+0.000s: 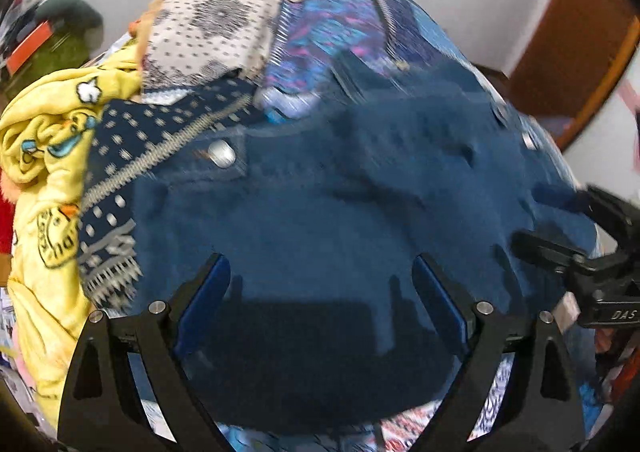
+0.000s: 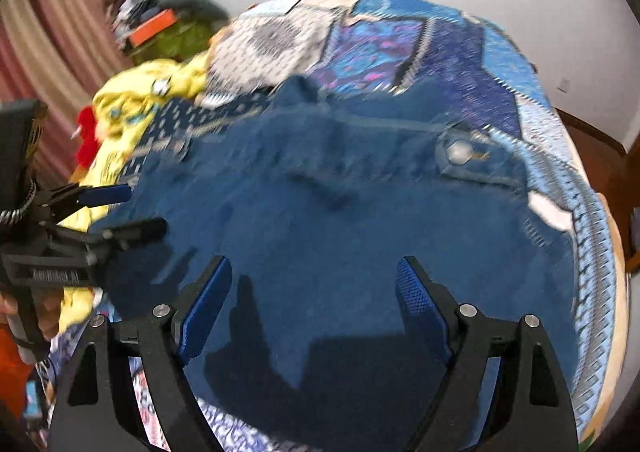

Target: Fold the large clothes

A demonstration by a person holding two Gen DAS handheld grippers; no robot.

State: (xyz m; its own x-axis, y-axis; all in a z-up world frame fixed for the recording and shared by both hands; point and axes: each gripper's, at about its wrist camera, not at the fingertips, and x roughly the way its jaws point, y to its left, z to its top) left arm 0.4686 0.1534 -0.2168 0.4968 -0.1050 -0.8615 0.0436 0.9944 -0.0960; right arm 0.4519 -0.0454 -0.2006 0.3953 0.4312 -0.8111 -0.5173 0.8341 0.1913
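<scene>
A large dark blue denim garment [image 1: 340,212] with metal snap buttons [image 1: 222,153] lies spread over the patterned bedspread [image 1: 328,28]; it also shows in the right wrist view [image 2: 340,212]. My left gripper [image 1: 320,284] hovers over its near part, jaws wide apart and empty. It also shows at the left of the right wrist view [image 2: 132,208]. My right gripper [image 2: 316,284] is open and empty above the garment's near edge. It also shows at the right of the left wrist view [image 1: 560,224]. Both views are motion-blurred.
A crumpled yellow printed blanket [image 1: 44,156] lies at the bed's left, with something red [image 2: 86,136] beside it. A green heap with an orange box [image 2: 160,28] stands behind. White wall at the back, curtains [image 2: 48,32] on the left, wooden furniture [image 1: 572,36] on the right.
</scene>
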